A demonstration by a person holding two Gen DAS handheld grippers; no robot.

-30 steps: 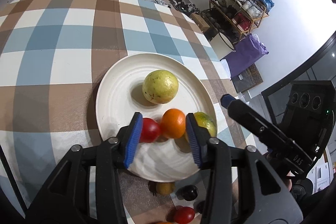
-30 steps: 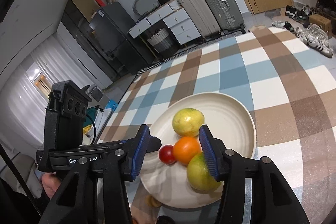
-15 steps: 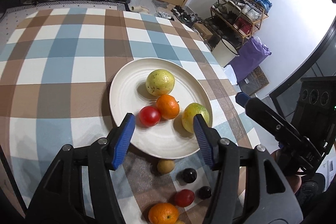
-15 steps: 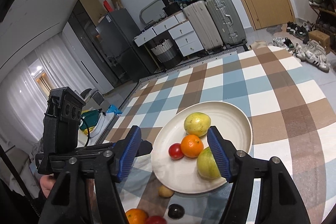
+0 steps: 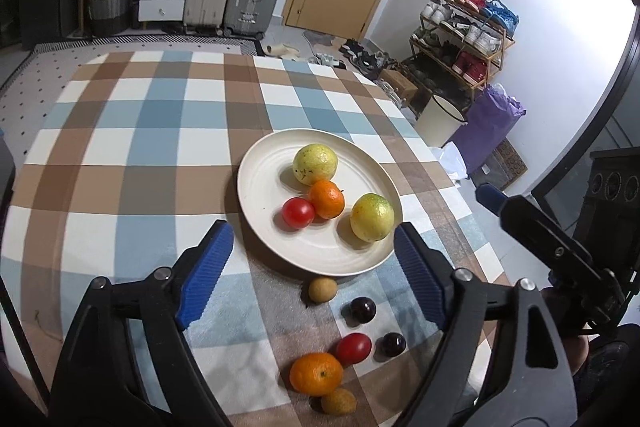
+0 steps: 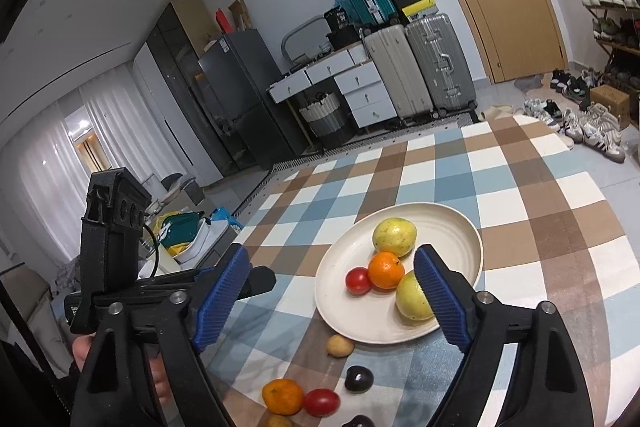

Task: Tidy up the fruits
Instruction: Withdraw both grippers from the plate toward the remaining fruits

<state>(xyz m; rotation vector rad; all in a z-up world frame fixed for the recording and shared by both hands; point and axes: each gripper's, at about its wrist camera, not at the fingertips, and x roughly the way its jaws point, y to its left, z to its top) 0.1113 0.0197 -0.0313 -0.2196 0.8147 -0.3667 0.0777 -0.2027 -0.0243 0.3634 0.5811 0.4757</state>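
Plate with four fruits, six fruits beside, both hand-held grippers opening, empty.

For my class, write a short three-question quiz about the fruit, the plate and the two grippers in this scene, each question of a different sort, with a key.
1. How many fruits lie on the round cream plate?
2. True or false: the small red tomato on the plate touches the orange mandarin beside it.
3. Which is gripped now? A) the loose mandarin on the checked cloth B) nothing C) the plate

Key: 1. Four. 2. True. 3. B; the left gripper and the right gripper are both opening and empty.
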